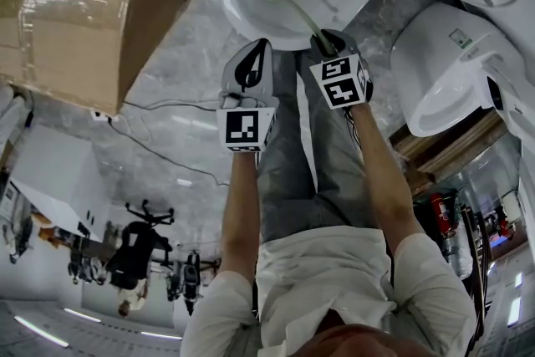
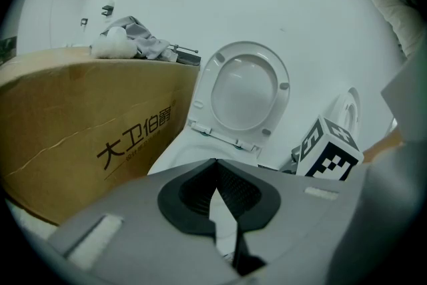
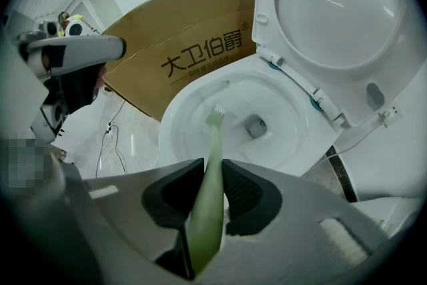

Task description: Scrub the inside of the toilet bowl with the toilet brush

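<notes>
Pale green plastic forms the handle of the toilet brush (image 3: 212, 163) (image 1: 292, 8), and the right gripper (image 3: 212, 177) (image 1: 328, 42) is clamped on it, with both dark pads pressed against its sides. The handle slants away from the jaws and down into the white toilet bowl (image 3: 287, 150) (image 1: 238, 12). Its small whitish bristle head (image 3: 215, 118) sits at the bowl's inner wall, just beside the drain opening (image 3: 255, 127); whether the bristles press on the ceramic cannot be told.

The left gripper (image 2: 215, 183) (image 1: 261, 54) hangs just beside the right one, above the near rim of the bowl. Its jaws are closed together at the tips with nothing between them. Each gripper carries a cube with square markers; the right gripper's cube (image 2: 330, 153) (image 1: 341, 81) shows in the left gripper view.

The toilet's lid (image 3: 340, 3) (image 2: 243, 90) stands raised behind the bowl. A large brown cardboard box (image 2: 87, 123) (image 3: 193, 30) (image 1: 75, 29) with dark printed characters stands close beside the toilet. On the other side, in the head view, stands another white ceramic fixture (image 1: 435, 71). The floor (image 1: 184, 88) is grey and marbled.
</notes>
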`<state>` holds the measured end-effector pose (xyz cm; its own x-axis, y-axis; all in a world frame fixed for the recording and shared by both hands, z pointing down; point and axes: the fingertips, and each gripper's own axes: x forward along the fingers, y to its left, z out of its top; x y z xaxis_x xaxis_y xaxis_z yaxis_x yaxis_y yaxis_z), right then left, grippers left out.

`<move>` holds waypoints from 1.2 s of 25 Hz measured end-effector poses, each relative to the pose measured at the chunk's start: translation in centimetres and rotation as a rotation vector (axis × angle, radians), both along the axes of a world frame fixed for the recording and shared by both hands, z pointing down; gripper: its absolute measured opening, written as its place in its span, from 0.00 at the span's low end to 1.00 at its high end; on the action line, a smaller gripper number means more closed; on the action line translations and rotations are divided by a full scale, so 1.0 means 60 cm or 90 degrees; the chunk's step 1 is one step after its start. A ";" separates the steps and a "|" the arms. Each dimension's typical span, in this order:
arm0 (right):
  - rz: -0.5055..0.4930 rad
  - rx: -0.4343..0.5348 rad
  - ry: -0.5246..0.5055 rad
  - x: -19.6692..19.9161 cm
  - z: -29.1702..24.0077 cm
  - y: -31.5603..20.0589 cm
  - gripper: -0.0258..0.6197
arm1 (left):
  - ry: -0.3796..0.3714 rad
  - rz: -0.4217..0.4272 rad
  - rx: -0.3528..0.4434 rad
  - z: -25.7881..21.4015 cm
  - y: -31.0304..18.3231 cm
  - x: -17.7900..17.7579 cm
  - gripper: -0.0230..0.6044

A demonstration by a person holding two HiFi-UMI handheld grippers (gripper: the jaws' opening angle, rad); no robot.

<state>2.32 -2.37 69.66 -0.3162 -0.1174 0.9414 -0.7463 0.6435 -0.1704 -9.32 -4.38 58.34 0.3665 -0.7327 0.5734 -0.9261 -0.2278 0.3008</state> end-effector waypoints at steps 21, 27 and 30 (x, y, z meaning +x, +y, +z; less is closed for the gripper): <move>-0.372 0.067 0.143 0.076 0.004 0.043 0.18 | 0.005 0.012 0.002 0.003 0.005 0.009 0.06; -0.498 0.096 0.216 0.116 0.005 0.030 0.18 | 0.007 0.019 -0.001 0.006 0.007 0.017 0.06; -0.561 0.117 0.254 0.130 0.003 0.018 0.18 | 0.009 0.022 -0.005 0.007 0.007 0.022 0.07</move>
<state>10.12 -1.27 69.84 -0.0242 -0.1473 0.9888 0.0315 0.9885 0.1481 -7.99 -3.94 58.73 0.3998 -0.7150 0.5735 -0.9132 -0.2575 0.3157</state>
